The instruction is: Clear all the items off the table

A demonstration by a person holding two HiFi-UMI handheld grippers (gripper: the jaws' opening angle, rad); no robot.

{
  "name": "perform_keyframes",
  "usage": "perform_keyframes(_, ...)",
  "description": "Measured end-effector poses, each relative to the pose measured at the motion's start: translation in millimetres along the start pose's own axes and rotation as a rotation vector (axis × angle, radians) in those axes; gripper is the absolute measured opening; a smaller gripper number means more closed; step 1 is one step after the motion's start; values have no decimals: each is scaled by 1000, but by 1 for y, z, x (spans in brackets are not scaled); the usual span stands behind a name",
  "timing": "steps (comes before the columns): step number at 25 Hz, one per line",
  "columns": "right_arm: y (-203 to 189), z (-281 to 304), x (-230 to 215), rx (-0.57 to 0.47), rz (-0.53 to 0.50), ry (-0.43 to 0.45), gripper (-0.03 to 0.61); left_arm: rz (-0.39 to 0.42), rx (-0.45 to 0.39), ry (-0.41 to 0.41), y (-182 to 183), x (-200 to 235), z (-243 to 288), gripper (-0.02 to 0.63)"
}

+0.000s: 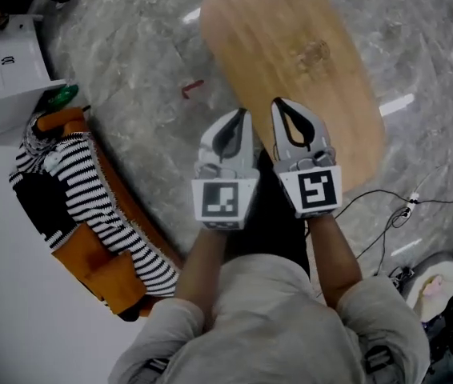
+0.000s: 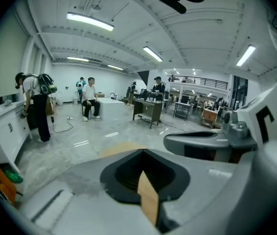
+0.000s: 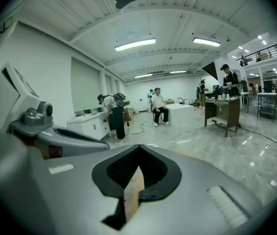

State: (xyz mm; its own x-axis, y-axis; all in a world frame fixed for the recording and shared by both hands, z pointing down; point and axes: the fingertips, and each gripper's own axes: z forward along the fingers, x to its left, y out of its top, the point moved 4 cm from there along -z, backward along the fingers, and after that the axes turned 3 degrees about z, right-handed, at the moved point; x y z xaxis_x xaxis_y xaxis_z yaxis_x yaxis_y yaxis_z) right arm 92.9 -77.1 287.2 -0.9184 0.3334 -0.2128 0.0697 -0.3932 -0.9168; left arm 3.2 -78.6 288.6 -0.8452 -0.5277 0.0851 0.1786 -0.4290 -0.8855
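An oval wooden table stands on the grey marble floor ahead of me, with a faint smudge on its top. My two grippers are held side by side over its near edge, close to my body. Both the left gripper and the right gripper are shut with nothing between the jaws. In the left gripper view the left gripper has its jaws meeting, and a sliver of the wooden top shows through the slit. The right gripper looks the same in its own view.
An orange basket with striped black-and-white cloth lies on the floor at the left, beside a white cabinet. Cables trail at the right. A small red scrap lies left of the table. People and desks stand far off.
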Motion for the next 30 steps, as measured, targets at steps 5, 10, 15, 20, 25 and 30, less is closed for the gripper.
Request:
perform_keyframes(5, -56, 15, -26, 58, 39, -28, 6, -9, 36, -117, -40, -7, 37, 20)
perform_keyframes(10, -125, 29, -41, 128, 150, -40, 6, -26, 122, -199, -111, -6, 73, 20)
perform_keyframes(15, -175, 35, -91, 221, 96, -90, 6, -36, 165, -256, -159, -16, 118, 20)
perform_keyframes(20, -190, 57, -136, 322, 144, -107, 6, -41, 164, -293, -172, -23, 168, 20)
perform_keyframes(25, -188, 84, -173, 400, 2, -114, 6, 30, 195, -320, -175, -30, 214, 20)
perform_keyframes(30, -195, 109, -198, 515, -20, -18, 6, 4, 240, -312, -192, -25, 236, 20)
